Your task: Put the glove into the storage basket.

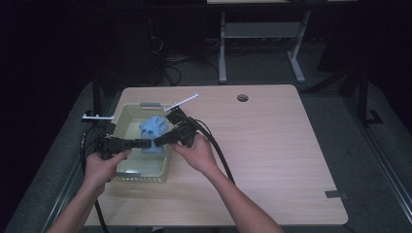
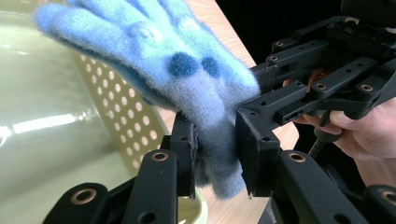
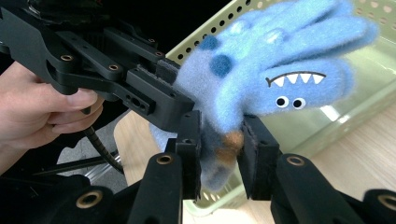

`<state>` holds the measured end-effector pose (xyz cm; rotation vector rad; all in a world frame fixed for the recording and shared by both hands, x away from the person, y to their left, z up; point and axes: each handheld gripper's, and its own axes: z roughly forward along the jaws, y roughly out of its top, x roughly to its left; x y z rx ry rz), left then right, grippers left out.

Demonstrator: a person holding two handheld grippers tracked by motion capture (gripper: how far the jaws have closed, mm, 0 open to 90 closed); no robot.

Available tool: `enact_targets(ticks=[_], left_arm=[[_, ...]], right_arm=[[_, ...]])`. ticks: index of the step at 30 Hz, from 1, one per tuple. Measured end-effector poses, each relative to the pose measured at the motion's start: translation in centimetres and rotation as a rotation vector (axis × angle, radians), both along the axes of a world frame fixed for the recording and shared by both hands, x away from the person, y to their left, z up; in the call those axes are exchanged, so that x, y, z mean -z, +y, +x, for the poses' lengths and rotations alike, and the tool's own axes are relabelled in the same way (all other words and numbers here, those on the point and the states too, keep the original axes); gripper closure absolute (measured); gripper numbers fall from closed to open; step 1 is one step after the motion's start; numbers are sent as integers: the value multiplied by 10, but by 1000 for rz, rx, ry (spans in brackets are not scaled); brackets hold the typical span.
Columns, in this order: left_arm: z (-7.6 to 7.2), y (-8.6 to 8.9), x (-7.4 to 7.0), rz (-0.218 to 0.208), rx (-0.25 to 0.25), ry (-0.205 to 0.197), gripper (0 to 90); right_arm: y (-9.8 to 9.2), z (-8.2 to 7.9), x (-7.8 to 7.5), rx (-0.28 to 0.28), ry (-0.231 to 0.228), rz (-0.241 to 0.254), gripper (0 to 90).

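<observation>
A fuzzy blue glove (image 1: 154, 130) with a cartoon monster face hangs over a pale perforated basket (image 1: 141, 177) at the table's left side. My left gripper (image 1: 147, 143) comes in from the left and my right gripper (image 1: 162, 140) from the right, and they meet at the glove's cuff. In the left gripper view my left gripper (image 2: 217, 158) is shut on the cuff of the glove (image 2: 159, 56), and the right gripper's jaws grip beside it. In the right gripper view my right gripper (image 3: 222, 156) is shut on the cuff below the glove (image 3: 280, 70), over the basket (image 3: 373, 70).
A white rod (image 1: 182, 103) lies at the basket's far corner, and another white piece (image 1: 97, 117) juts out at its left. The table has a round cable hole (image 1: 242, 97) at the back. Black cables (image 1: 221, 155) trail beside the right forearm.
</observation>
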<state>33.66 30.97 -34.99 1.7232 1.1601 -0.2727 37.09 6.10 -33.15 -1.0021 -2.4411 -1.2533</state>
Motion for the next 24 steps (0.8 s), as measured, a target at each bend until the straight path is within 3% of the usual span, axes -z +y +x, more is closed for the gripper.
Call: enact_targets(ticks=[8, 14, 24], left_arm=[[2, 8, -1, 13, 2, 15, 690], [6, 19, 2, -7, -8, 47, 689], [13, 33, 9, 27, -24, 79, 700]], right_arm=[[10, 3, 3, -7, 8, 13, 714], [18, 7, 5, -17, 4, 7, 714], [34, 13, 14, -19, 32, 8, 714]])
